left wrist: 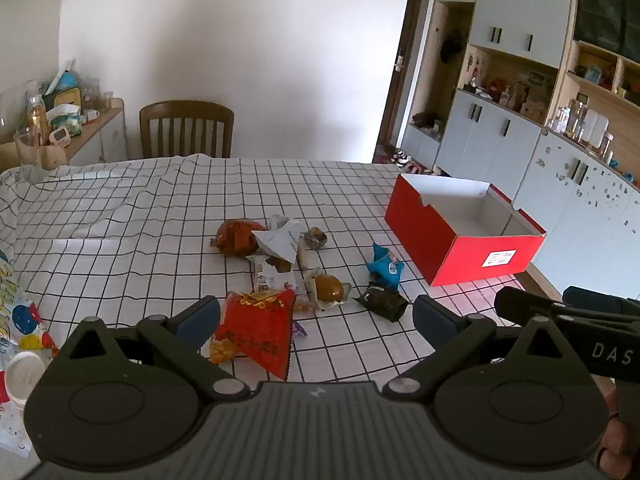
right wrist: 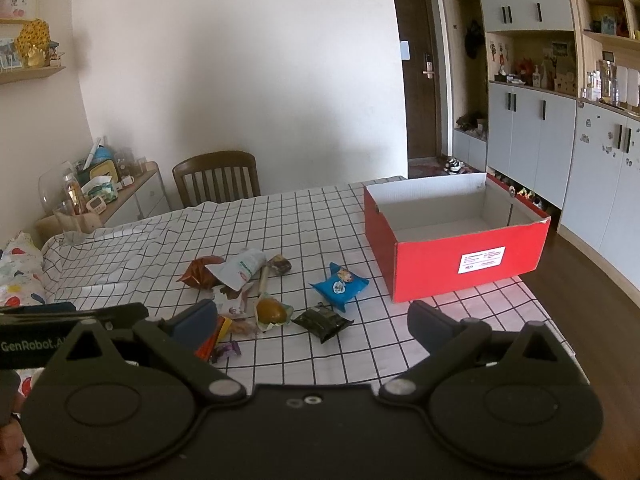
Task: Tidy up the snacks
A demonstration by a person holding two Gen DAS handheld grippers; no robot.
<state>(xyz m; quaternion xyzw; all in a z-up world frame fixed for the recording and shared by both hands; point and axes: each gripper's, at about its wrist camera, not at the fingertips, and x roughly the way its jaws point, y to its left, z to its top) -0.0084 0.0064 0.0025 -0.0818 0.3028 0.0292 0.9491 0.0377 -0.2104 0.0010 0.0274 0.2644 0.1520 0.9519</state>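
Observation:
Several snack packets lie in a heap on the checked tablecloth [left wrist: 120,216]: a red bag [left wrist: 256,328], a blue packet [left wrist: 384,266] [right wrist: 340,285], a dark green packet [left wrist: 382,300] [right wrist: 322,322], a round golden bun in clear wrap [left wrist: 328,286] [right wrist: 272,311], a white pouch [left wrist: 280,240] [right wrist: 244,266] and an orange-brown bag [left wrist: 234,236] [right wrist: 200,272]. An open red box [left wrist: 480,256] [right wrist: 472,268] with a white, bare inside stands to the right. My left gripper [left wrist: 316,318] hangs open just short of the red bag. My right gripper [right wrist: 312,320] is open too, near the dark green packet, holding nothing.
A wooden chair [left wrist: 186,128] [right wrist: 216,178] stands at the table's far side. A cluttered sideboard [left wrist: 60,120] sits at the far left, grey cabinets [right wrist: 532,128] line the right wall. A patterned bag and a white lid [left wrist: 24,376] lie at my near left.

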